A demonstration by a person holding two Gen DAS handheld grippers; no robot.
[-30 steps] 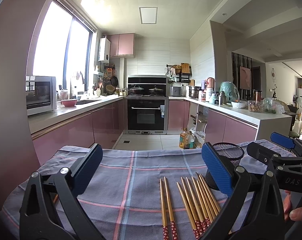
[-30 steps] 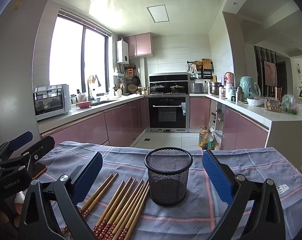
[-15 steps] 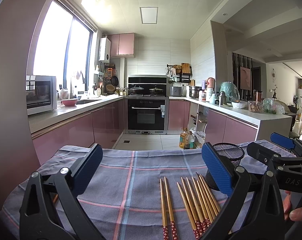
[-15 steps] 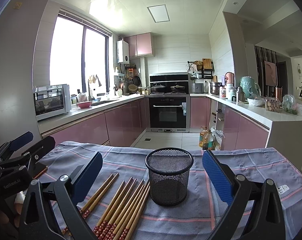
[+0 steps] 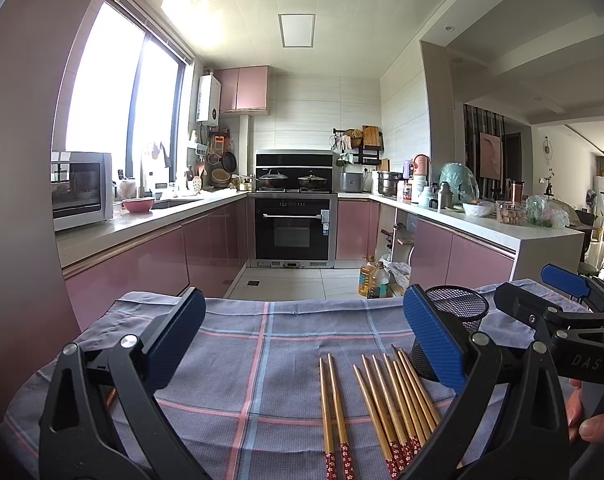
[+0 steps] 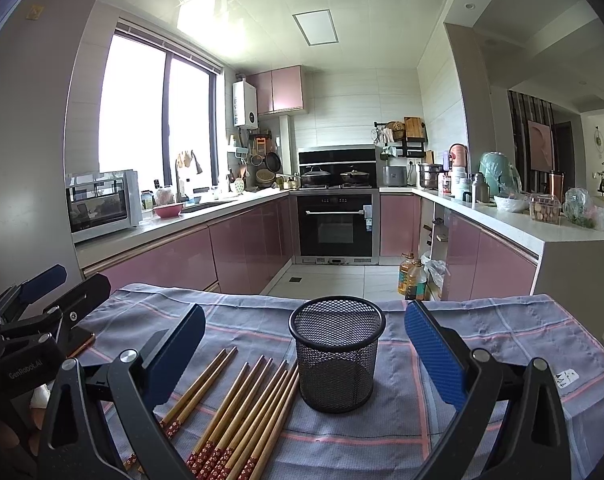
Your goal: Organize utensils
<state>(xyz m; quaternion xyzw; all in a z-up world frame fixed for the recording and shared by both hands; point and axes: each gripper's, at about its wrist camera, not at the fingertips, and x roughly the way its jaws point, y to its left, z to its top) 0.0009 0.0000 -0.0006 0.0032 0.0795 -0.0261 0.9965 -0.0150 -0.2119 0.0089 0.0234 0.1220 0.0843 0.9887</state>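
**Kid:** Why are the long brown wooden chopsticks with red flowery ends (image 6: 238,412) lying flat on the purple checked cloth (image 6: 481,332)?

**Helper:** They look laid out side by side so they are easy to pick up. The round black wire-mesh cup (image 6: 336,354) stands upright just beside them. I think the sticks are meant to go in it. It looks empty, so the job has not started.

**Kid:** Are the grabbers holding anything?

**Helper:** No. The left gripper (image 5: 302,334) has its blue pads spread wide, with nothing between them. The right gripper (image 6: 303,346) is spread wide too, and the cup sits past its tips, not touched.

**Kid:** Do the two cameras show different things?

**Helper:** Yes. The right one shows the whole cup. The left one hides most of the cup behind a blue pad (image 5: 433,344), but it shows two sticks lying a bit apart from the bunch, and a fingertip (image 5: 595,428) on the right gripper's handle.
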